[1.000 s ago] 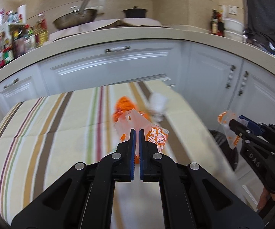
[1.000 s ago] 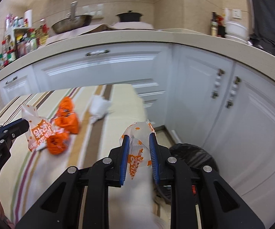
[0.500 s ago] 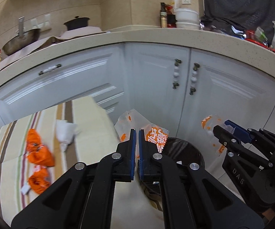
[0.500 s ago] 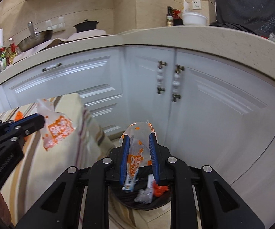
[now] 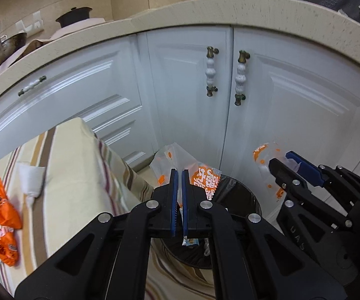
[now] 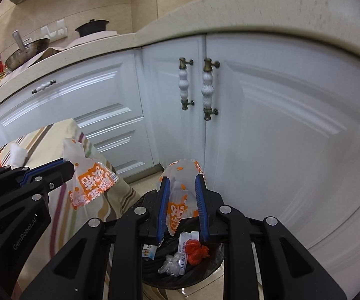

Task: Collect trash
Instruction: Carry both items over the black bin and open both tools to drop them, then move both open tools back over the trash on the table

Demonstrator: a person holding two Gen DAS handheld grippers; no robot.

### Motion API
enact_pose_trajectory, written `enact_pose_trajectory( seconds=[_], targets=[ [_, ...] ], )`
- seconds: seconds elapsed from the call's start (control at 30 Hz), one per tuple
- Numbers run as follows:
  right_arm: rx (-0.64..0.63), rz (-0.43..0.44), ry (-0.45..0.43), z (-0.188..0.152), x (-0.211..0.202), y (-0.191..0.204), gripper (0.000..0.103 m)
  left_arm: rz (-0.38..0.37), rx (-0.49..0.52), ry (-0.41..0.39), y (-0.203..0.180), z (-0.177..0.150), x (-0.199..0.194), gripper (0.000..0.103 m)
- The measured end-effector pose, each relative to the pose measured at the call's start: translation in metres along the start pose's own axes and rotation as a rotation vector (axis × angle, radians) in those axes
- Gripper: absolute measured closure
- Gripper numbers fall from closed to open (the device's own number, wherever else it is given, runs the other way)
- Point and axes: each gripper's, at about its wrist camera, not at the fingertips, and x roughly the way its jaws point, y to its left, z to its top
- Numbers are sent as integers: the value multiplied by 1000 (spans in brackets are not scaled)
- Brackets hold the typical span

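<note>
My left gripper [image 5: 179, 175] is shut on a clear wrapper with orange print [image 5: 206, 178], held just above the near rim of a black-lined trash bin [image 5: 249, 200] on the floor. In the right wrist view the same left gripper [image 6: 66, 167] and its wrapper [image 6: 92, 182] hang at the left. My right gripper [image 6: 182, 182] is shut on a second clear orange-printed wrapper [image 6: 178, 205], directly over the bin [image 6: 212, 257], which holds several scraps. In the left wrist view the right gripper [image 5: 283, 161] and its wrapper [image 5: 264, 157] sit right of the bin.
A table with a striped cloth [image 5: 80, 175] stands left of the bin, carrying orange wrappers [image 5: 6, 215] and a crumpled white tissue [image 5: 31, 180]. White cabinet doors with ceramic handles [image 5: 211, 71] rise close behind the bin under a beige countertop [image 5: 204, 10].
Both grippers have swung from over the table to the right and down, carrying their wrappers. The bin, earlier at the edge of view, now lies under both grippers.
</note>
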Motion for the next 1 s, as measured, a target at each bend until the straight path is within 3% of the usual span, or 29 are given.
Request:
enact_pose_trajectory(
  seconds=[0.13, 0.2, 0.27, 0.37, 0.7, 1.0],
  targets=[
    [8, 18, 12, -1, 18, -6, 80, -1, 6, 33, -6, 3, 22, 97],
    [20, 22, 20, -1, 26, -9, 68, 2, 17, 63, -9, 2, 34, 95],
    [38, 18, 23, -2, 31, -13, 61, 7, 3, 82, -8, 0, 42, 86],
    [52, 12, 24, -3, 32, -17, 60, 13, -9, 81, -6, -2, 43, 74],
    [68, 16, 20, 0, 12, -8, 55, 32, -38, 28, 18, 1, 5, 53],
    [32, 85, 3, 6, -18, 40, 52, 109, -75, 4, 80, -20, -53, 51]
  ],
)
